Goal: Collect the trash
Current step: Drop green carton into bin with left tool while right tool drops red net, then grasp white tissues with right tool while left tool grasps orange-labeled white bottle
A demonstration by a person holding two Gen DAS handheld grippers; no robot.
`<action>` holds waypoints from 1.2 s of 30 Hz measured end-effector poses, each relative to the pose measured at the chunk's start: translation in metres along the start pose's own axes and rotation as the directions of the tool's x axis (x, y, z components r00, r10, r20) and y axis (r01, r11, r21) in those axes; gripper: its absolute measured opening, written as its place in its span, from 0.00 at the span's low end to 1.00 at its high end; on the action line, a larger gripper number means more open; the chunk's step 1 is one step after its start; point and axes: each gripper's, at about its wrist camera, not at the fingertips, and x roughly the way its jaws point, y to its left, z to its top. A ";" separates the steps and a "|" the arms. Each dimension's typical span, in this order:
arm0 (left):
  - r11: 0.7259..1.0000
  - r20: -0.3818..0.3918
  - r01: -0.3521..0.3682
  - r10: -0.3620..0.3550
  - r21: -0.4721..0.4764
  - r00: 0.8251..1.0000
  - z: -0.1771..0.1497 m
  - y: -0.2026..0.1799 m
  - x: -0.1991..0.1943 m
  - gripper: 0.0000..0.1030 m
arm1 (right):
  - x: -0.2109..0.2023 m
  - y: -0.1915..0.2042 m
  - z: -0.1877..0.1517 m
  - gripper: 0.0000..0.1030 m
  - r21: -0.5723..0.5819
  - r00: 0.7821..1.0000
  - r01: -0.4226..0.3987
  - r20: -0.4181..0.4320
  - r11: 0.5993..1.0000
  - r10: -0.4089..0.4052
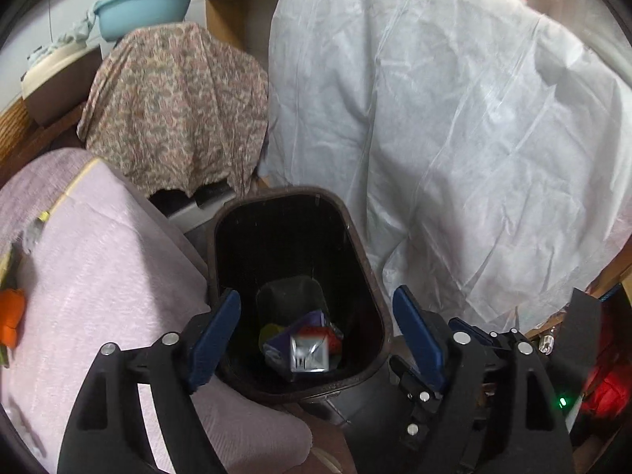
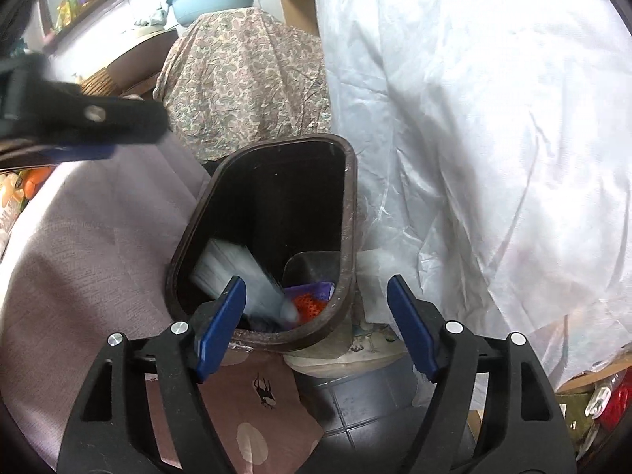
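A dark brown trash bin (image 1: 357, 252) stands on the floor beside a table with a pink cloth (image 1: 102, 260). In the bin lie purple, red and yellow wrappers (image 1: 316, 330) and a blurred silvery piece (image 1: 310, 353). My left gripper (image 1: 316, 339) is open and empty above the bin's near rim. In the right wrist view the bin (image 2: 347, 213) holds a blurred white piece (image 2: 241, 280), seemingly in mid-fall, and a red and purple wrapper (image 2: 310, 300). My right gripper (image 2: 316, 324) is open and empty over the bin's near rim. The left gripper's finger (image 2: 87, 118) shows at upper left.
A large white sheet (image 1: 454, 118) hangs right of the bin. A floral cloth (image 1: 177, 106) covers something behind it, with a blue basin (image 1: 144, 6) above. An orange item (image 1: 10, 316) lies on the table at far left. Dark floor tiles (image 2: 363, 403) lie below.
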 end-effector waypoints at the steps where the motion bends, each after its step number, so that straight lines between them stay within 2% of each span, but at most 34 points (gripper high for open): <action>1: 1.000 0.007 0.003 -0.003 -0.002 1.000 0.000 0.000 -0.004 0.81 | -0.002 0.000 0.001 0.72 0.005 1.000 -0.002 0.004 1.000 0.002; 6: 0.999 0.066 0.018 -0.016 -0.028 0.998 -0.006 0.010 -0.036 0.88 | -0.014 0.006 0.007 0.72 0.000 0.999 -0.010 0.034 1.000 0.010; 11: 0.997 0.127 0.048 -0.040 -0.062 0.991 -0.018 0.028 -0.072 0.92 | -0.032 0.026 0.013 0.78 -0.026 0.996 -0.041 0.077 0.999 0.043; 17: 0.998 0.201 0.005 0.009 -0.069 0.979 -0.039 0.053 -0.116 0.95 | -0.054 0.058 0.022 0.80 -0.092 0.990 -0.072 0.111 0.993 0.082; 23: 0.990 0.250 -0.017 0.051 -0.137 0.967 -0.061 0.092 -0.155 0.95 | -0.076 0.095 0.030 0.83 -0.151 0.978 -0.142 0.133 0.978 0.163; 29: 0.979 0.275 -0.086 0.136 -0.186 0.952 -0.085 0.128 -0.186 0.95 | -0.092 0.140 0.033 0.83 -0.210 0.947 -0.280 0.102 0.937 0.305; 36: 0.948 0.262 -0.155 0.230 -0.278 0.937 -0.118 0.176 -0.208 0.95 | -0.099 0.198 0.030 0.83 -0.276 0.895 -0.423 0.020 0.863 0.445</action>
